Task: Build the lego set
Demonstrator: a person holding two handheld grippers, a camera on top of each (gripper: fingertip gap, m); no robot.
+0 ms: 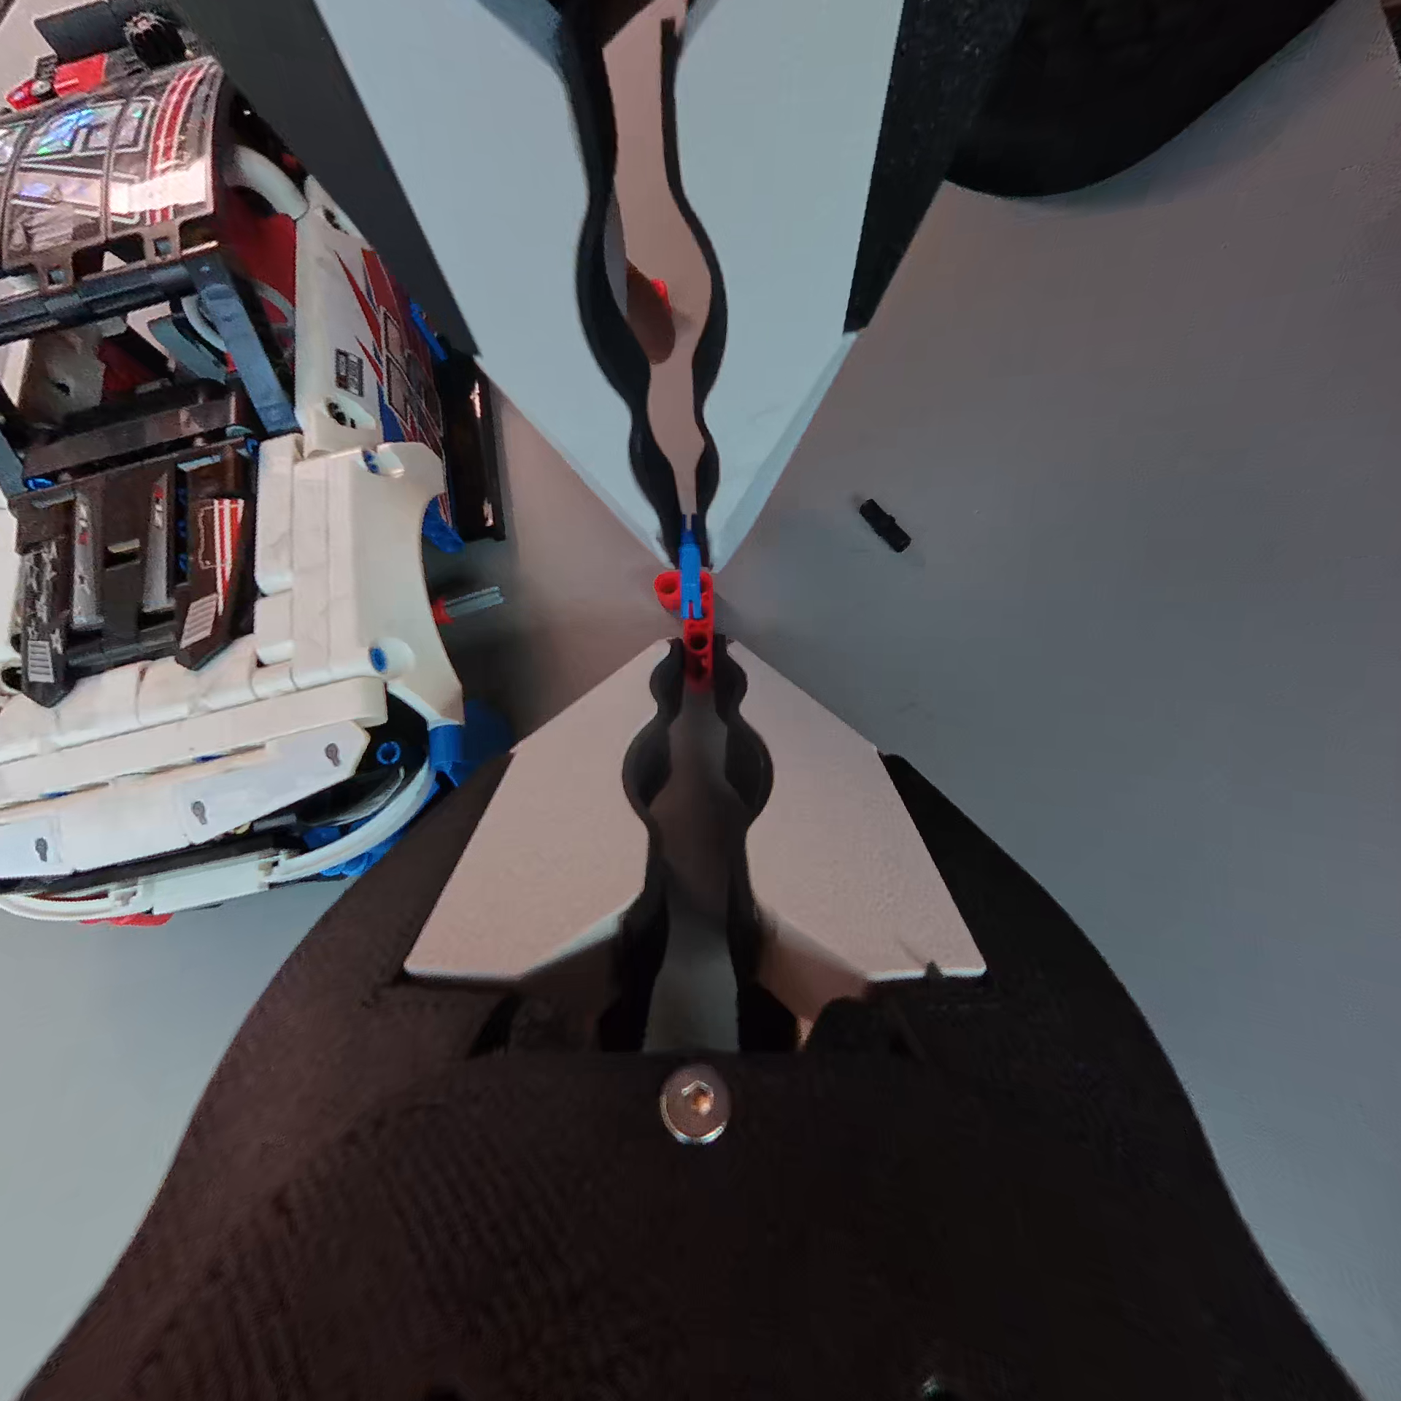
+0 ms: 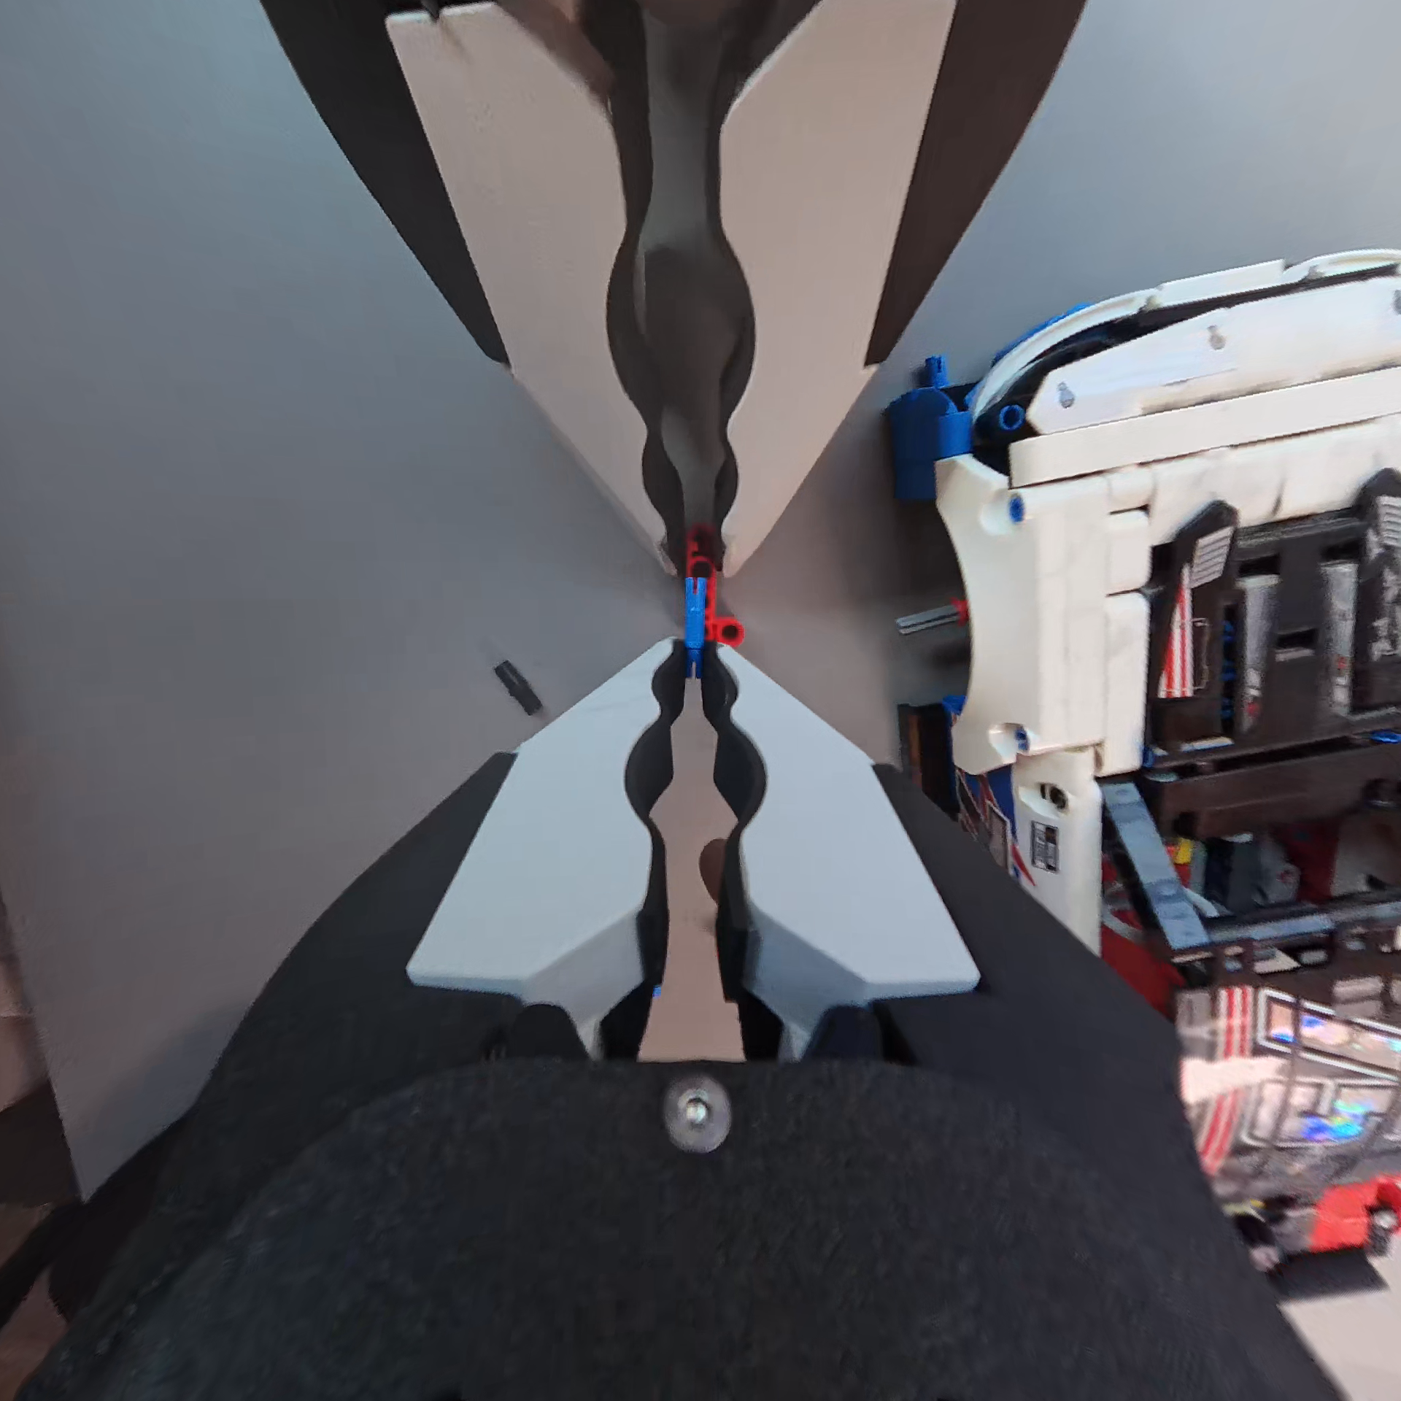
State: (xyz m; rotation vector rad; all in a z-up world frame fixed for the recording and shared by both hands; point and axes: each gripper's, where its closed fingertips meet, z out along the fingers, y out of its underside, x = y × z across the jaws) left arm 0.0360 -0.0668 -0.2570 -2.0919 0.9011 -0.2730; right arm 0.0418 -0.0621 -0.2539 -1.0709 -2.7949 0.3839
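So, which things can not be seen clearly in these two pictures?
- Joint between blue pin and red connector: too small in both views, partly covered by the fingertips of the left gripper and right gripper.
- Lego car: cut off by the left edge in the left wrist view, by the right edge in the right wrist view.
- Small black piece on the table: too small to identify.

The left gripper [image 1: 694, 652] has a matte black ribbed plastic body, pale wedge-shaped fingers [image 1: 561, 841] lined with wavy black pads, and one silver hex screw [image 1: 694, 1101]. The right gripper [image 2: 696, 659] looks alike.
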